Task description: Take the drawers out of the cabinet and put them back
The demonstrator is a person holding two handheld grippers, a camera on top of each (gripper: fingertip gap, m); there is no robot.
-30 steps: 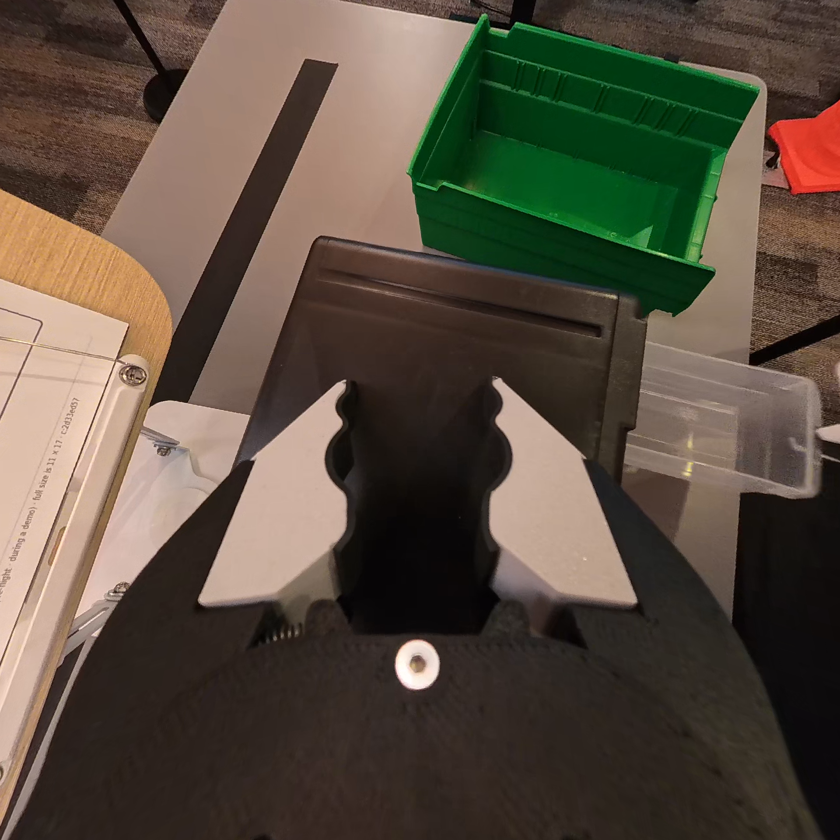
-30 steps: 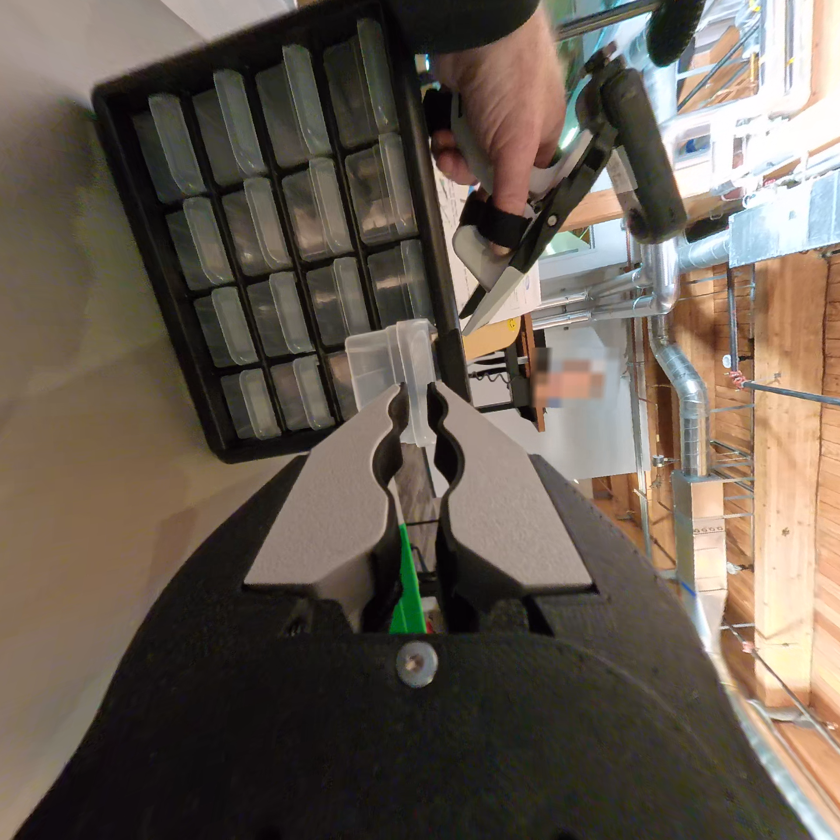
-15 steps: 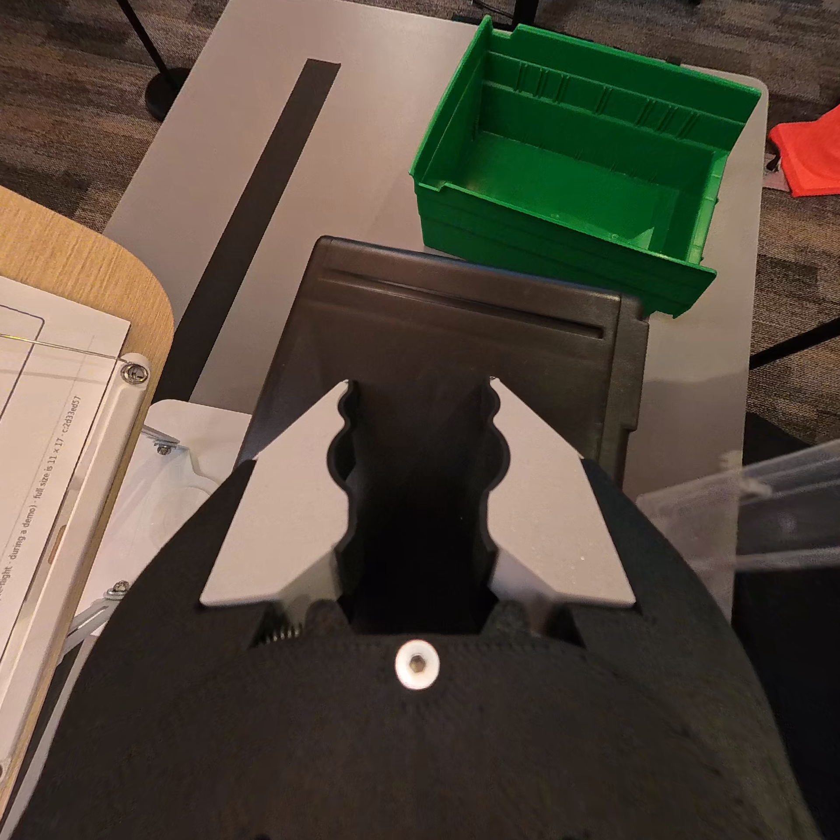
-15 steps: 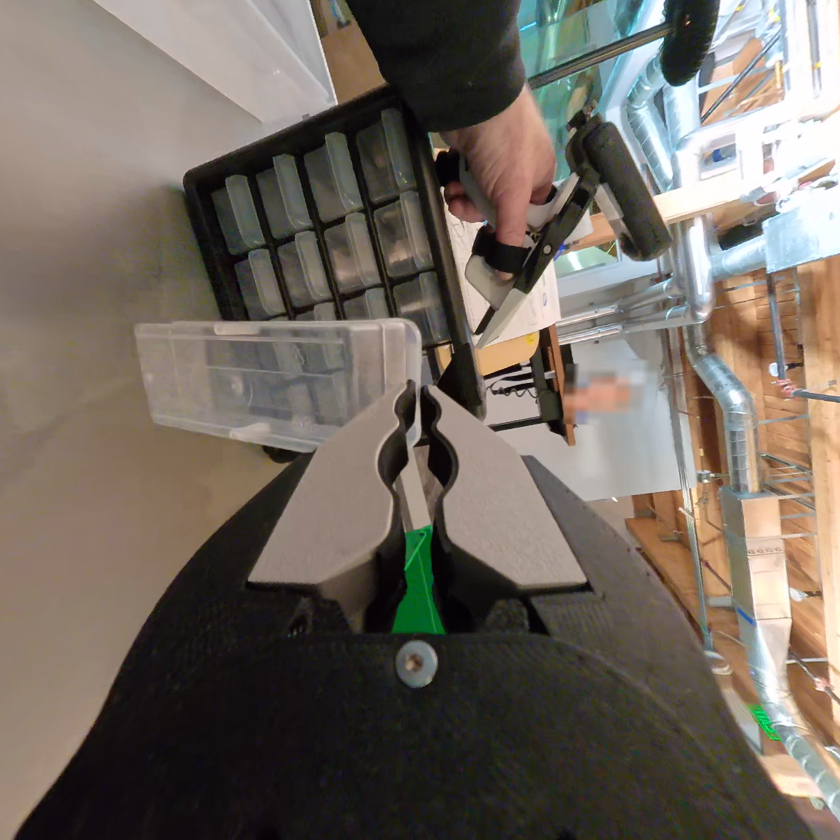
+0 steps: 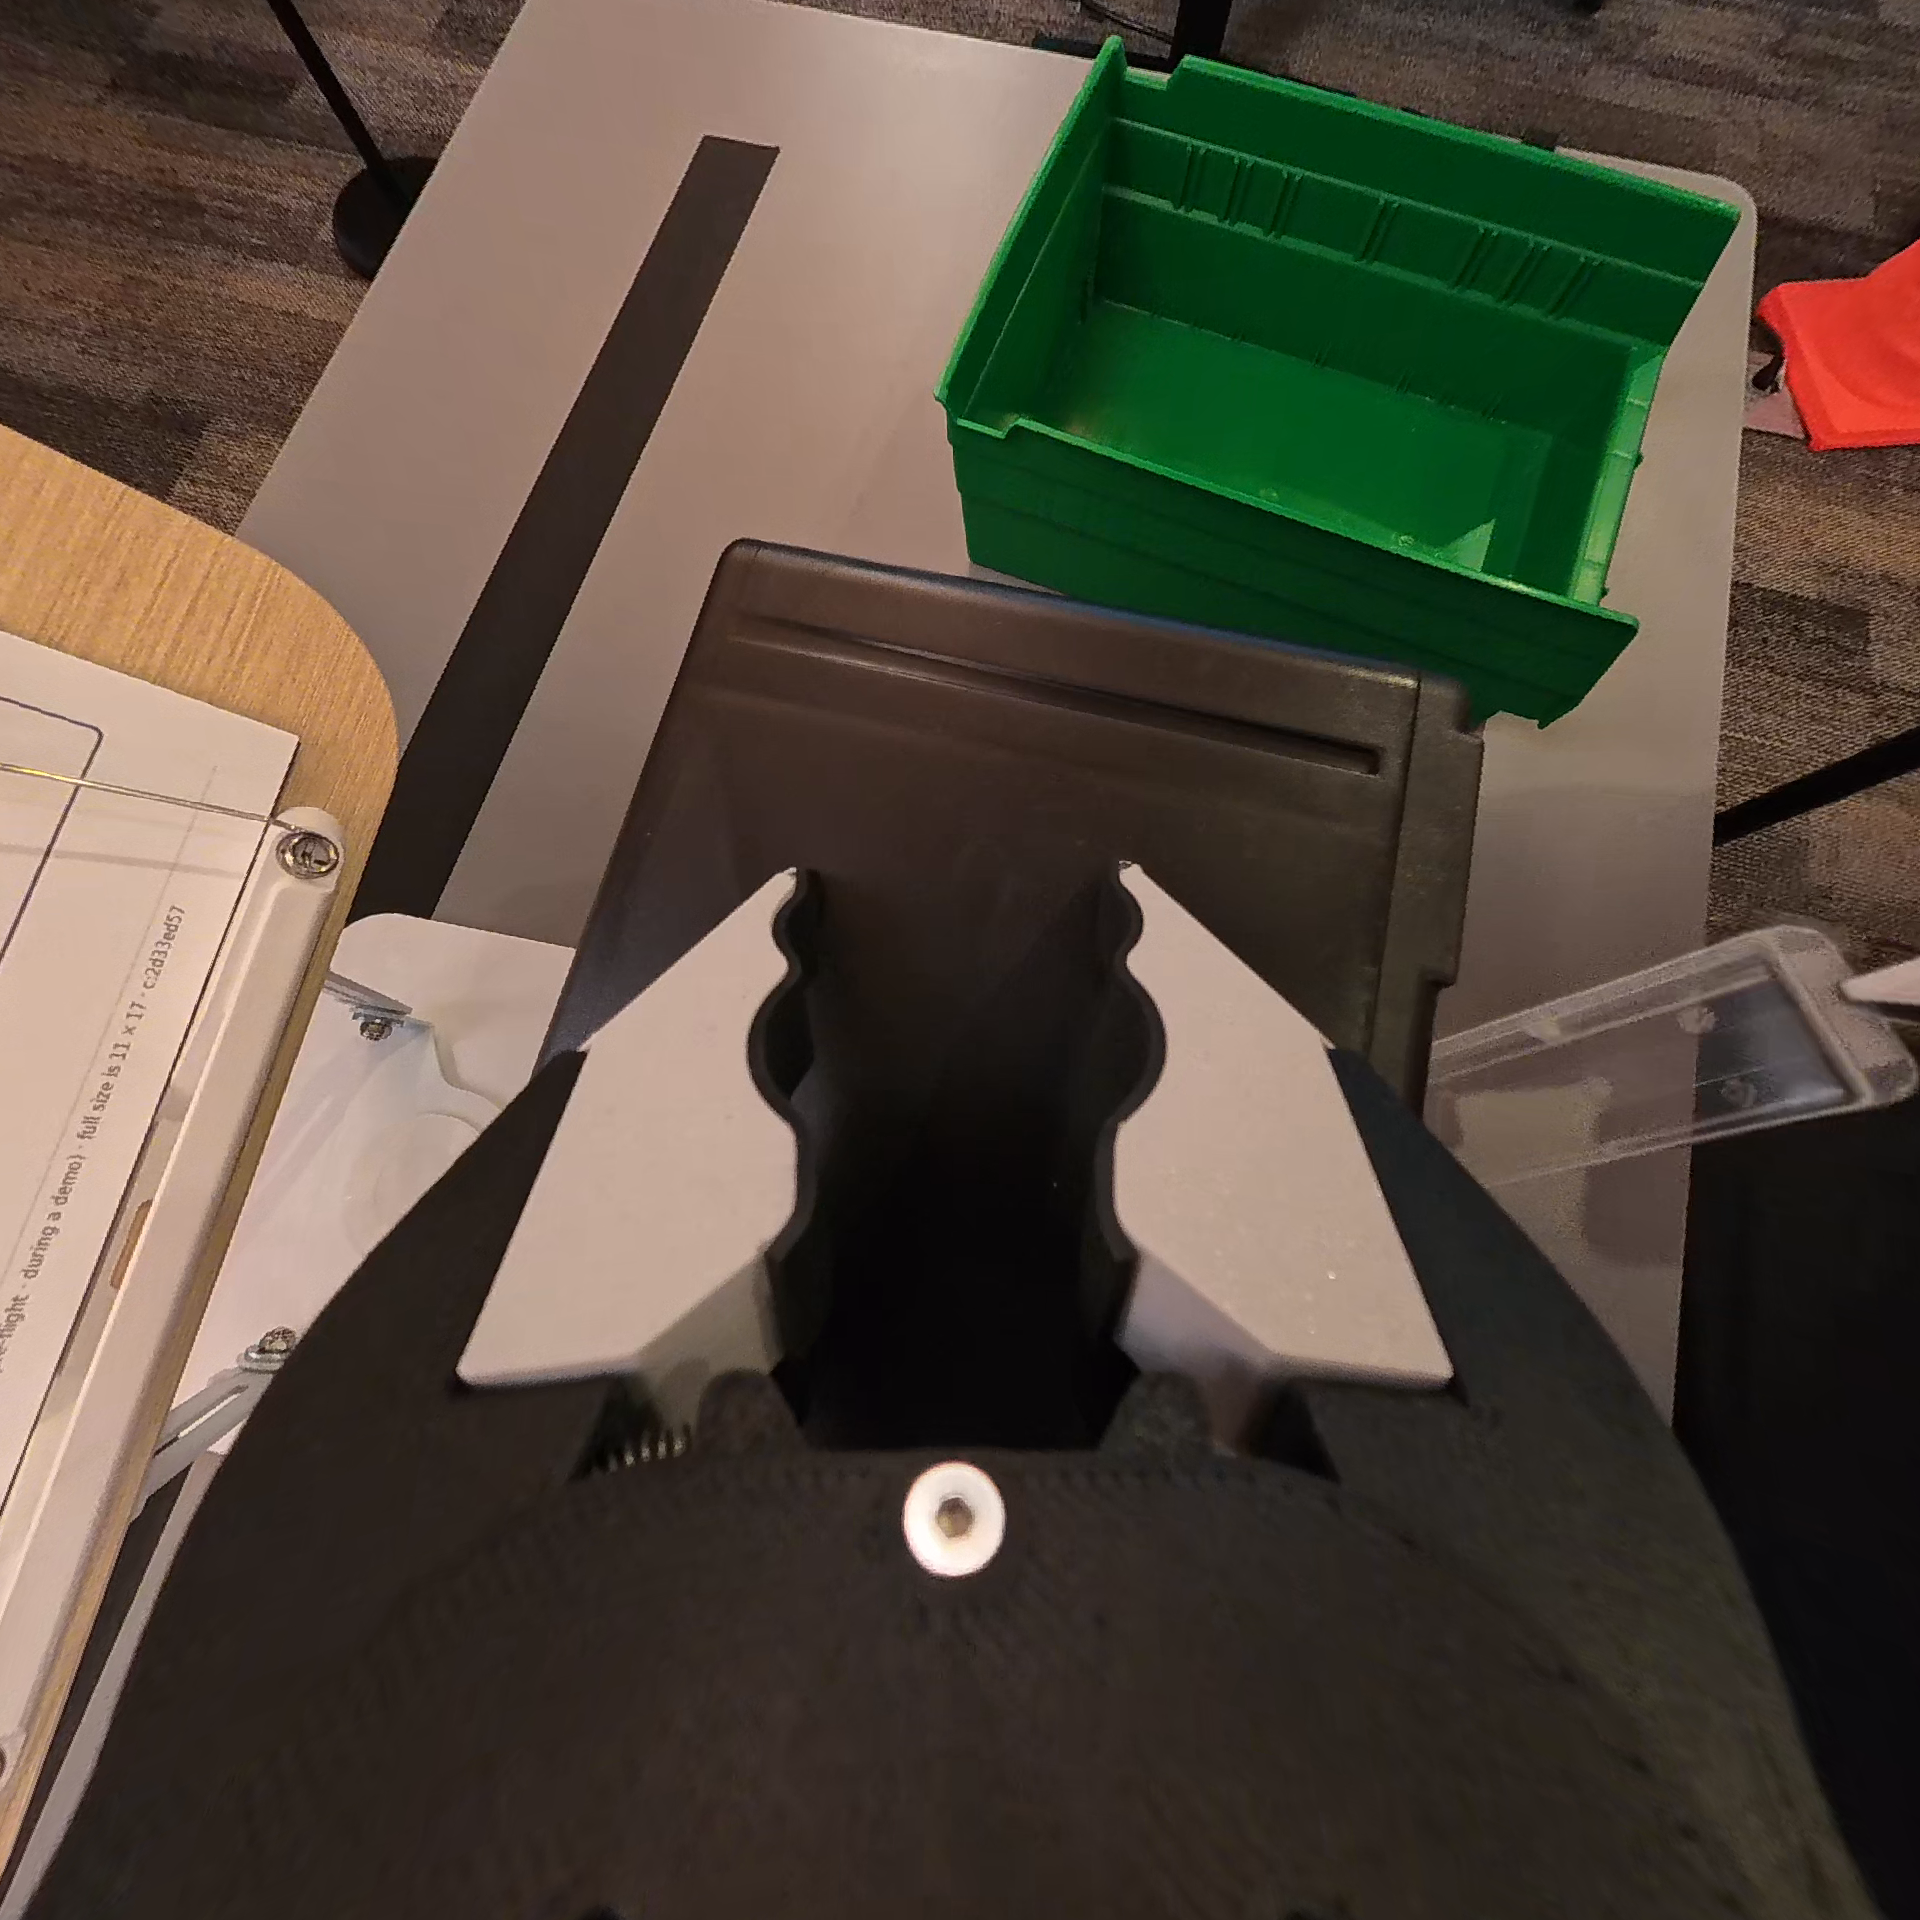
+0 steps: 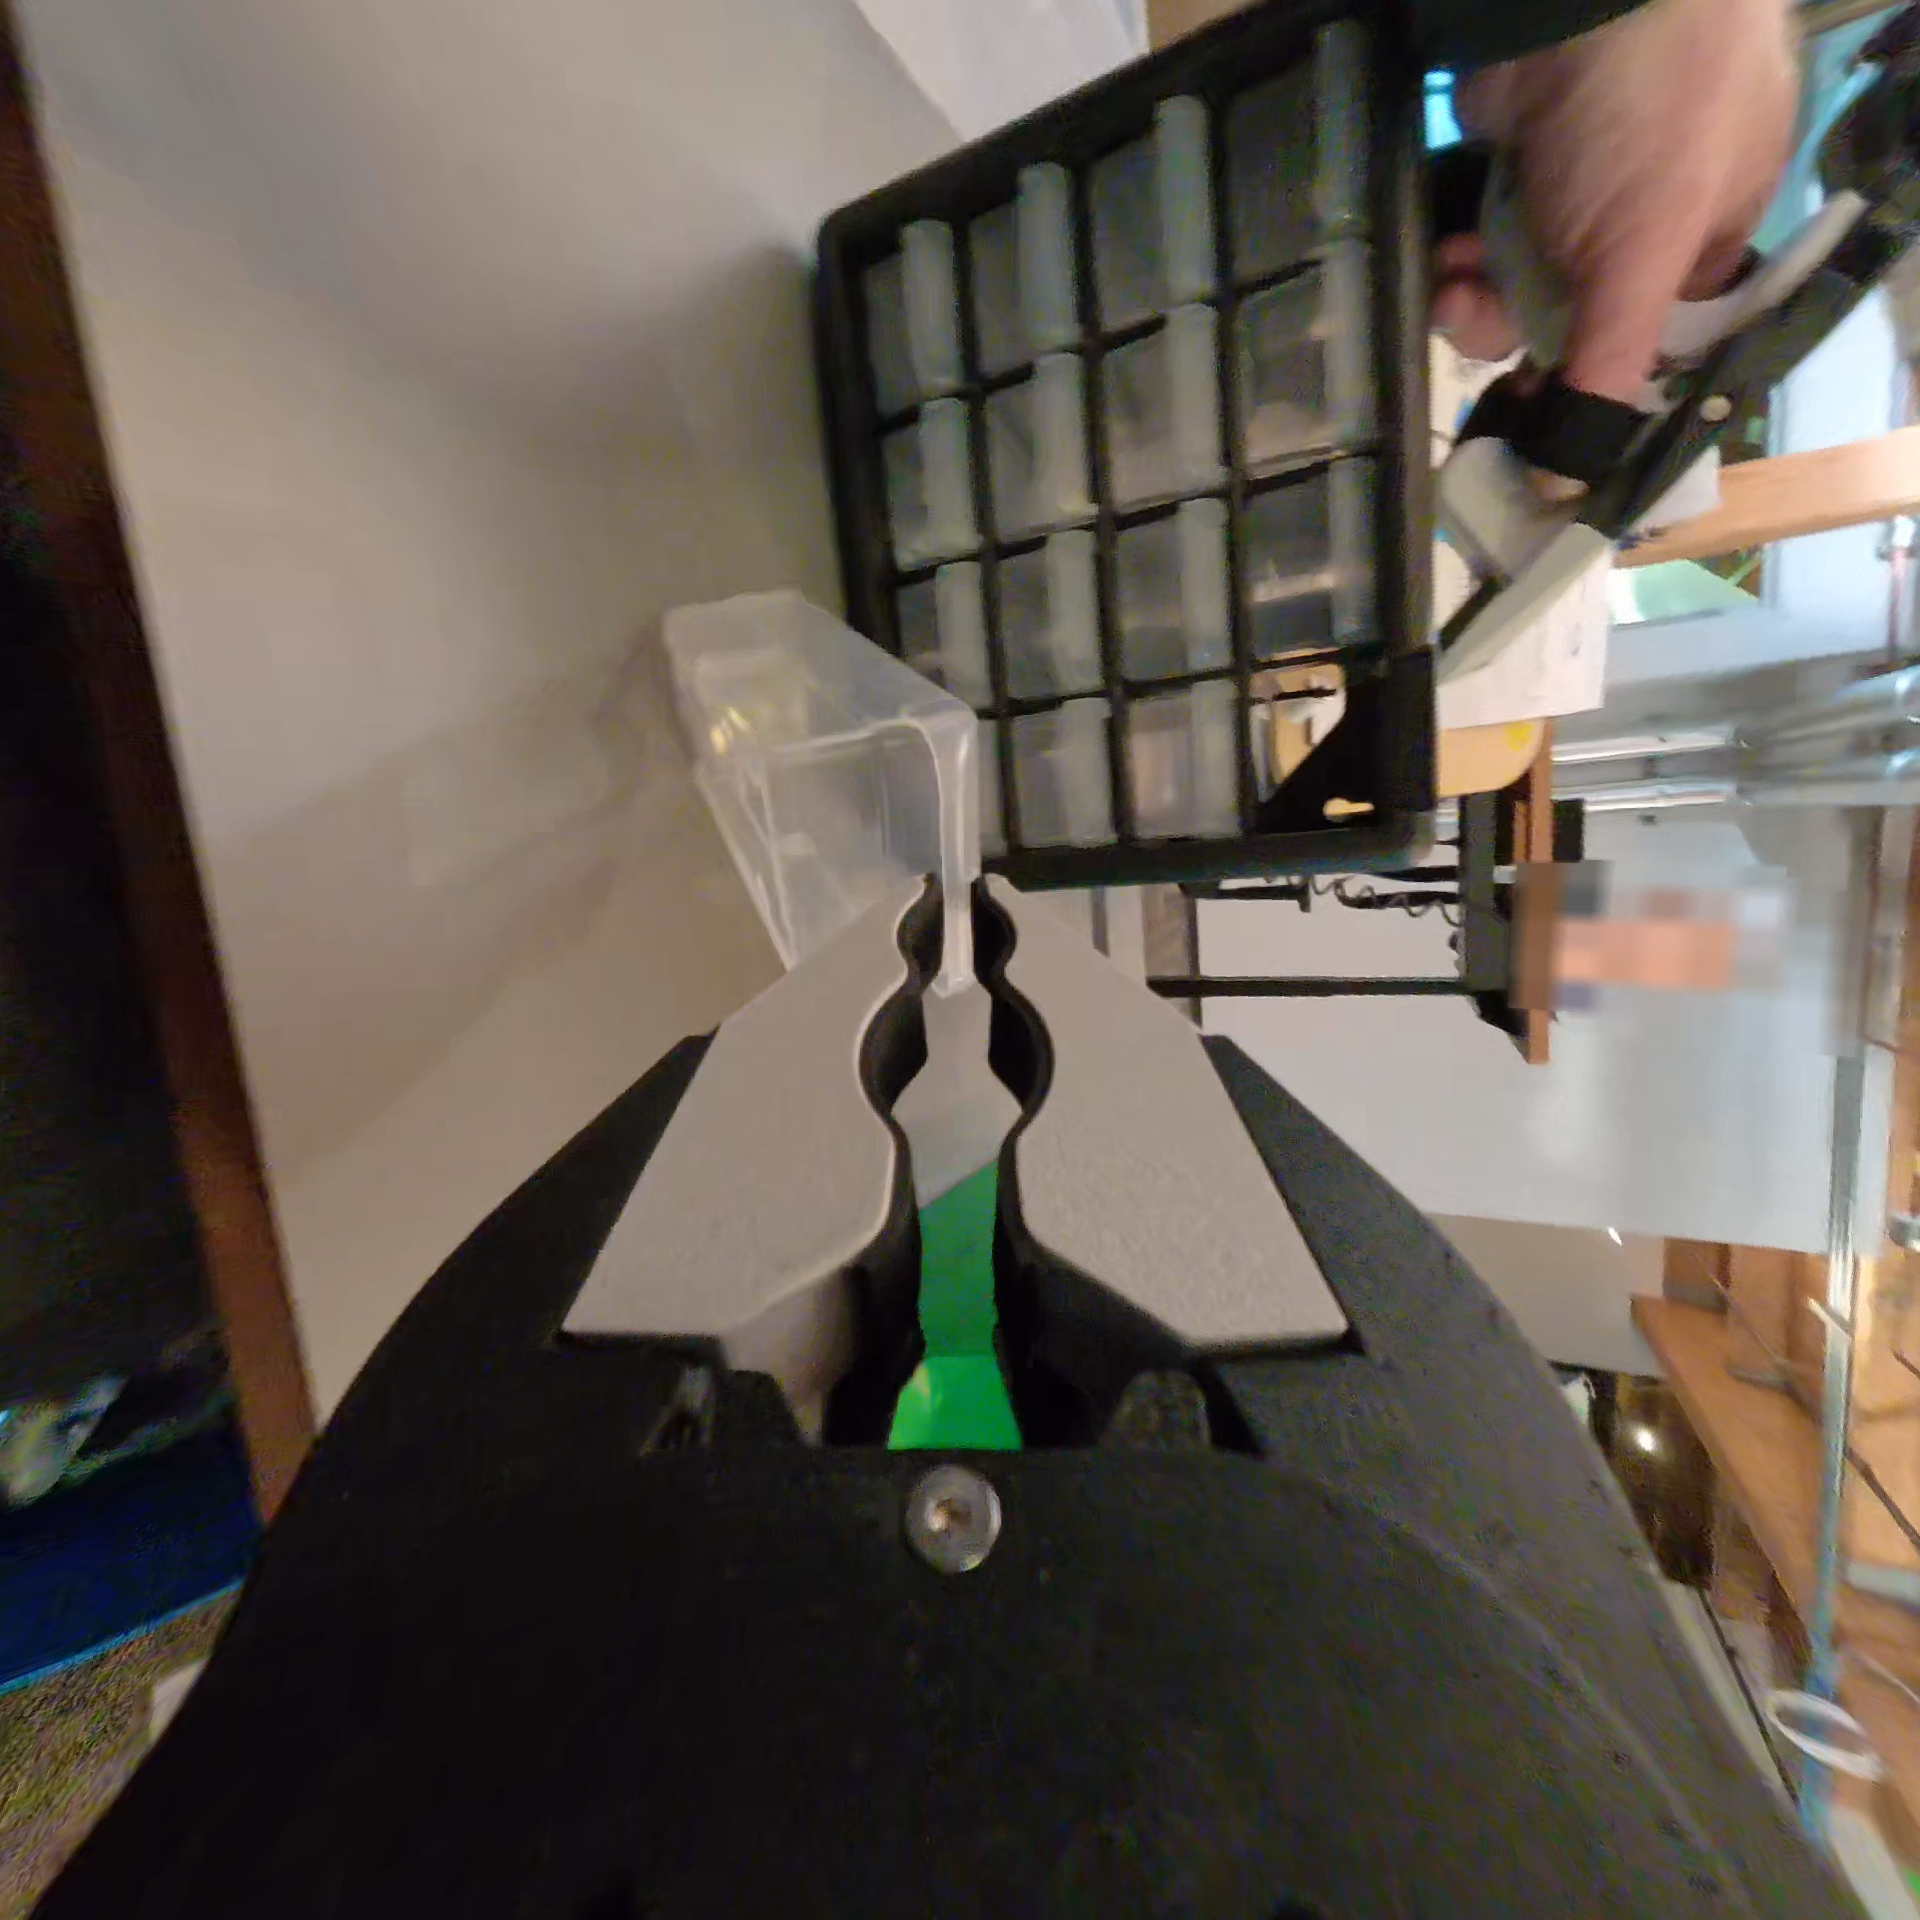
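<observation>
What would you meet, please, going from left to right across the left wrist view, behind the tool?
Wooden table → white paper sheet → black stripe → black drawer cabinet → clear plastic drawer.

The drawer [image 6: 821, 769] pinched in the right claw [image 6: 954, 914] is clear, glossy plastic. Ahead of it the cabinet [image 6: 1122, 436] is matt black plastic. Both claws have rough black bodies and smooth grey fingers [image 5: 665, 1122]. Beyond the left claw [image 5: 961, 883], the bin [image 5: 1309, 416] is shiny green plastic on a smooth grey worktop [image 5: 582, 343].
</observation>
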